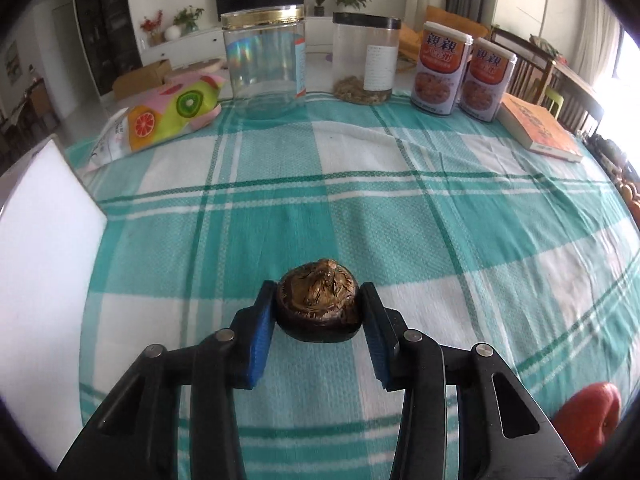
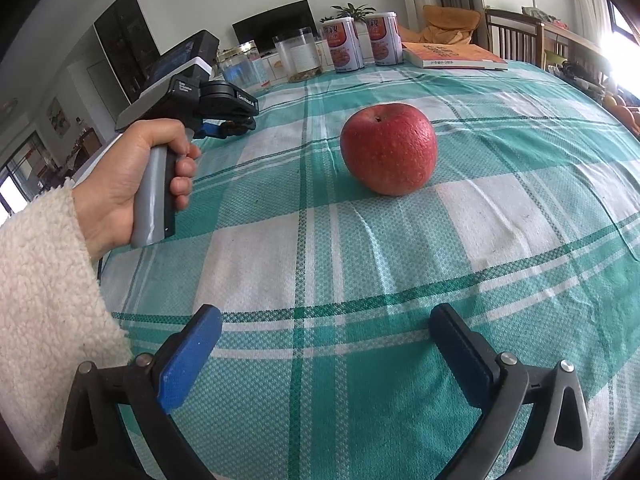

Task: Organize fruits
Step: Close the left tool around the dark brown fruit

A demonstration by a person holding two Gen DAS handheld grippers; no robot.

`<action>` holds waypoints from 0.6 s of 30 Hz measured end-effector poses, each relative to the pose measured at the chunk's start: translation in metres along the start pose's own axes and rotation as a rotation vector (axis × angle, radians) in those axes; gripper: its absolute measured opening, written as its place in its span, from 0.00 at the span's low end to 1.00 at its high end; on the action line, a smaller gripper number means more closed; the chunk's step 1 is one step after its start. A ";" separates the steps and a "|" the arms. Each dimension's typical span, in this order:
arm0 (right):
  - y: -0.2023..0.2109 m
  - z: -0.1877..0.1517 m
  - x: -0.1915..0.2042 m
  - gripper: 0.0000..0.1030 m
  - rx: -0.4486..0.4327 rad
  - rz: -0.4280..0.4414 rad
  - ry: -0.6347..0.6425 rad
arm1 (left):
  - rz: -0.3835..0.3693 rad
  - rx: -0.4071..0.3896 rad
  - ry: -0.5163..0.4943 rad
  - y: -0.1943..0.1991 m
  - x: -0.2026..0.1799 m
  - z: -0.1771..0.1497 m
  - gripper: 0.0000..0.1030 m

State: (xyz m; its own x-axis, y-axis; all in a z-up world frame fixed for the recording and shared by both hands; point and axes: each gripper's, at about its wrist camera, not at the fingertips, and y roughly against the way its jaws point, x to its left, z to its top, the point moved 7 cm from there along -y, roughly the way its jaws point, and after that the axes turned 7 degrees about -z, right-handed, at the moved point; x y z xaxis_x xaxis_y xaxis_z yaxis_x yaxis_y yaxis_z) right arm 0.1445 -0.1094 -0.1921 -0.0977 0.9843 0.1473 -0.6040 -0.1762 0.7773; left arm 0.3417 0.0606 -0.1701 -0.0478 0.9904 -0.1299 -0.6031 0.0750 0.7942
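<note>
We're clamping the left gripper [image 1: 319,312] w/ blue pads on a dark brown fruit [image 1: 318,306] sitting on the checked tablecloth [image 1: 440,240]. We're holding the right gripper [image 2: 326,330] w/ fingers wide apart, nothing betw. them, red apple [image 2: 389,148] lying just ahead.

Teal-and-white checked woven cloth [image 2: 360,272] over the desk: matt, coarse weave, creased. Red apple [image 2: 389,148]: smooth skin, faintly speckled, low sheen. Dark brown round fruit [image 1: 318,306]: rough, fibrous top, smoother dark base. Left gripper [image 1: 318,332]: matt black plastic, blue foam-like pads, bright metal pins. Clear plastic jar with gold lid [image 1: 264,64]: glossy. Cream sleeve [image 2: 44,296]: fleecy.
</note>
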 end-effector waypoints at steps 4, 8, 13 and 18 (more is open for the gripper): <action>0.004 -0.001 -0.005 1.00 -0.008 0.000 -0.027 | -0.081 0.027 0.029 0.052 -0.016 -0.053 0.41; 0.017 0.000 -0.021 1.00 -0.048 -0.053 -0.080 | -0.151 0.090 0.030 0.084 -0.025 -0.111 0.42; 0.038 0.004 -0.040 1.00 -0.125 -0.120 -0.147 | -0.142 0.098 -0.101 0.098 -0.032 -0.166 0.43; 0.028 0.000 -0.045 1.00 -0.077 -0.158 -0.157 | -0.064 0.027 -0.129 0.101 -0.017 -0.174 0.86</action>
State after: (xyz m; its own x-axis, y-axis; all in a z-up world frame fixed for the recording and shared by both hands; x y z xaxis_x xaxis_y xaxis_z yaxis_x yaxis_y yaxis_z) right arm 0.1324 -0.1581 -0.1766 0.1239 0.9843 0.1254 -0.6609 -0.0124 0.7503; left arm 0.1433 0.0311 -0.1905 0.0936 0.9900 -0.1052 -0.5800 0.1401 0.8025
